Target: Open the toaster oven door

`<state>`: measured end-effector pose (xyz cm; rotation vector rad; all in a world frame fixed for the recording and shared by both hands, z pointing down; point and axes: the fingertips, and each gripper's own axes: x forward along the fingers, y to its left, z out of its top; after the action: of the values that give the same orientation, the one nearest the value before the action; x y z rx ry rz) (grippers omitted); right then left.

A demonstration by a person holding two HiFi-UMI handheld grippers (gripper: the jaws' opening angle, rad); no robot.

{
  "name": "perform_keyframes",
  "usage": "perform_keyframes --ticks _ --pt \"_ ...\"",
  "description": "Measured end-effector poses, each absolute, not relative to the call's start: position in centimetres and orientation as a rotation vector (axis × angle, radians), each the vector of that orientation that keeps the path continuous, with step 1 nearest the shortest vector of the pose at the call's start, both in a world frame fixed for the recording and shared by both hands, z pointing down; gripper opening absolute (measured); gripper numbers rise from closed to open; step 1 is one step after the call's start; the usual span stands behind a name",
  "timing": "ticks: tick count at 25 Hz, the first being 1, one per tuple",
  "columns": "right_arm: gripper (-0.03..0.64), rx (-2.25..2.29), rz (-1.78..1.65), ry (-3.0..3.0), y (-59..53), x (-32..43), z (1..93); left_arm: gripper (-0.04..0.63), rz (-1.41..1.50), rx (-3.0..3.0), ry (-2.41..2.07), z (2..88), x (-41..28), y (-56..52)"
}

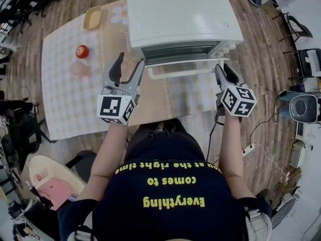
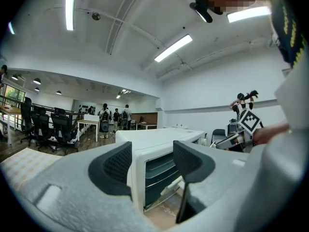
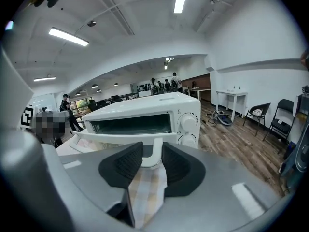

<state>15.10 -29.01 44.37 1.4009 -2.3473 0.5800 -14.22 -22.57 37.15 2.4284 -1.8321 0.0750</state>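
Note:
A white toaster oven (image 1: 183, 19) stands at the far side of the table, its glass door (image 1: 183, 62) tipped partly down toward me. The white bar handle (image 1: 185, 73) runs along the door's front edge. My right gripper (image 1: 220, 75) is at the handle's right end; in the right gripper view the handle's end (image 3: 155, 151) sits between the dark pads (image 3: 126, 164), which close on it from both sides. My left gripper (image 1: 129, 67) hangs open by the oven's front left corner with nothing between its fingers (image 2: 113, 166); the oven (image 2: 159, 139) shows through the gap.
A checked cloth (image 1: 65, 94) covers the table. On its left lie a red round fruit (image 1: 82, 50), a pale pink object (image 1: 79, 68) and a yellow dish (image 1: 93, 18). A power strip (image 1: 249, 148) and cables lie on the floor at right.

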Motion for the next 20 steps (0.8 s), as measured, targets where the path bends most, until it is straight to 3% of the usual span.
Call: perform_keyframes --ticks 20 --pt "0.095 1.35 0.663 -2.166 -22.9 17.9 50.3 0.264 0.096 2.511 -1.708 37.3 -11.2 -22.0"
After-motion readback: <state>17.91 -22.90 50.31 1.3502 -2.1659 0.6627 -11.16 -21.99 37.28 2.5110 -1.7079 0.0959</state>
